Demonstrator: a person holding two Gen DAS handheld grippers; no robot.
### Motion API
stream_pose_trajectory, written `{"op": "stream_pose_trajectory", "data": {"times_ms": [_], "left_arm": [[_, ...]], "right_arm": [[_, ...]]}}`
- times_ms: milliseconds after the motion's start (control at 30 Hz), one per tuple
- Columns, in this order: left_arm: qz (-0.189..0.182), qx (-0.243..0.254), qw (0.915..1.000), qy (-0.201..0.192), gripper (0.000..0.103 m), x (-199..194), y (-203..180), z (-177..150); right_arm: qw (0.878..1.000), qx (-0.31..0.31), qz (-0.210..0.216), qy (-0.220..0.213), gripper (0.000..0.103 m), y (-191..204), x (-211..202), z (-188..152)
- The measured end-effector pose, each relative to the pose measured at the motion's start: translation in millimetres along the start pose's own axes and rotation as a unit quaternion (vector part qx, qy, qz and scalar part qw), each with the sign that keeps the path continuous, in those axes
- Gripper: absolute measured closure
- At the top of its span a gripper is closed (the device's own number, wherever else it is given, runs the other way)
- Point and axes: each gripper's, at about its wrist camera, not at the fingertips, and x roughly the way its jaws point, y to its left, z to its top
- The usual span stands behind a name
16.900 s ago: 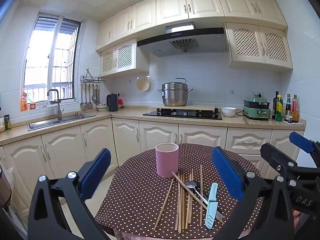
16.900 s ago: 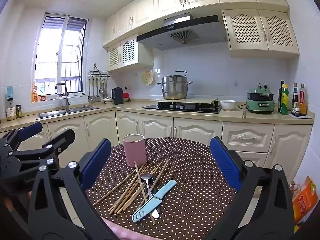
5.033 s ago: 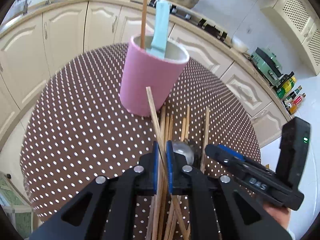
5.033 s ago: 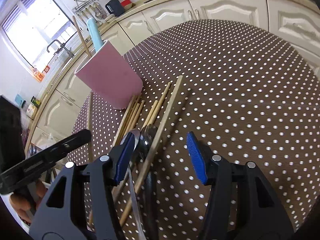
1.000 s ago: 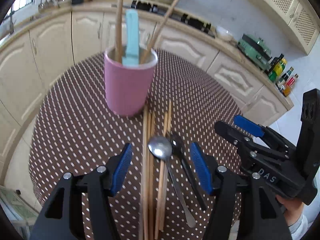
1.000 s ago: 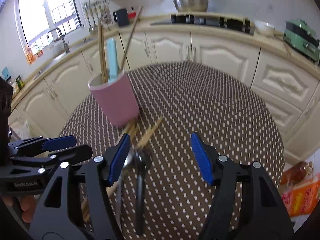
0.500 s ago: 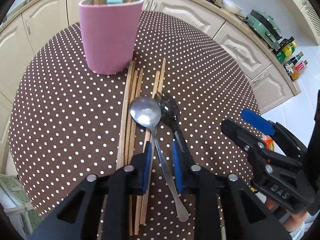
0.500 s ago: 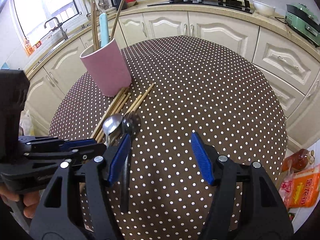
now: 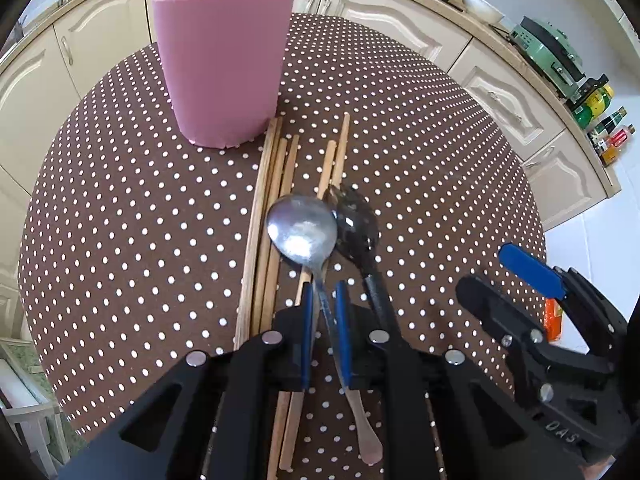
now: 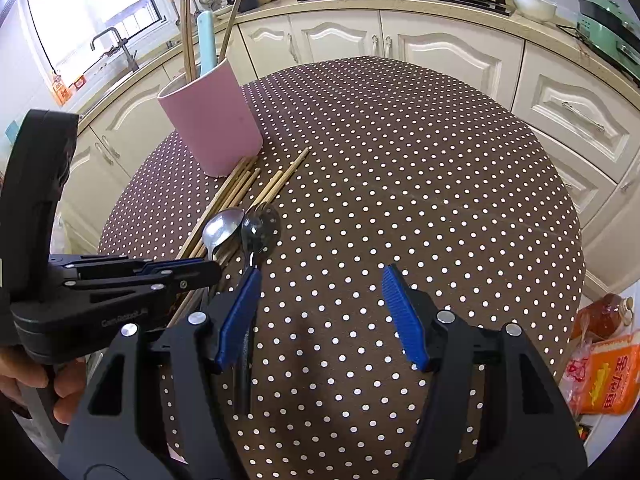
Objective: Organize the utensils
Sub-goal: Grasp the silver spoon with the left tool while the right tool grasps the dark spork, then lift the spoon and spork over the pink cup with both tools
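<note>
A pink cup [image 9: 220, 72] [image 10: 212, 120] stands at the far side of the dotted table [image 9: 120, 216], holding chopsticks and a light blue knife. Loose chopsticks [image 9: 272, 184] [image 10: 244, 184] lie in front of it, with a silver spoon [image 9: 302, 228] [image 10: 222, 226] and a black spoon [image 9: 356, 224] [image 10: 260, 228] resting on them. My left gripper [image 9: 324, 292] [image 10: 208, 270] points down, its jaws closing on the silver spoon's handle, which touches both pads. My right gripper [image 10: 320, 276] [image 9: 486, 268] stands open over bare cloth, its left finger above the black spoon's handle.
A hand [image 10: 40, 384] holds the left gripper at the table's near left edge. Orange packets and a bottle [image 10: 604, 368] sit on the floor beyond the right edge. Cream cabinets [image 10: 440, 52] ring the table, whose right half [image 10: 440, 200] bears nothing.
My left gripper came down over the spoons and its jaws drew together around the silver spoon's handle. The right gripper sank a little and stayed open.
</note>
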Motion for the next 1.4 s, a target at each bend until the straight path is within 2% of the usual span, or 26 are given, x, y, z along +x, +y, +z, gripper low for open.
{"op": "stream_pose_trajectory", "data": {"times_ms": [33,333,633,800,1067,1133,1167,1200,1400], "left_arm": [[0.003,0.001,1.0,-0.001,0.097,0.2,0.5,0.0],[0.005,0.011,0.9998,-0.018,0.098,2.3,0.1,3.7],[-0.013,0.023,0.9978,-0.061,0.1,-27.8,4.0,-1.8],[-0.023,0.021,0.9964,-0.079,0.1,-45.0,10.5,-4.2],[-0.022,0.022,0.9924,-0.119,0.1,-76.9,27.0,-9.6],[-0.022,0.022,0.9915,-0.126,0.1,-81.5,28.9,-9.1],[-0.025,0.022,0.991,-0.129,0.1,-83.5,30.4,-8.9],[-0.027,0.021,0.9906,-0.133,0.1,-85.6,31.5,-8.7],[-0.046,0.023,0.9822,-0.181,0.1,-111.2,40.8,-9.4]], "right_arm": [[1.0,-0.001,0.0,0.002,0.04,0.3,0.9,0.0],[1.0,-0.011,-0.001,0.022,0.04,6.8,11.7,2.1],[0.999,-0.021,0.007,0.046,0.041,19.7,23.6,11.0],[0.997,-0.029,0.015,0.073,0.059,32.1,37.4,18.7],[0.992,-0.064,-0.002,0.107,0.068,60.3,60.1,30.9],[0.99,-0.08,-0.016,0.118,0.084,66.3,67.9,29.1],[0.99,-0.084,-0.023,0.114,0.09,68.3,67.8,29.1],[0.99,-0.084,-0.024,0.112,0.091,68.9,67.9,29.4],[0.996,-0.061,-0.005,0.066,0.091,60.9,46.5,36.6]]}}
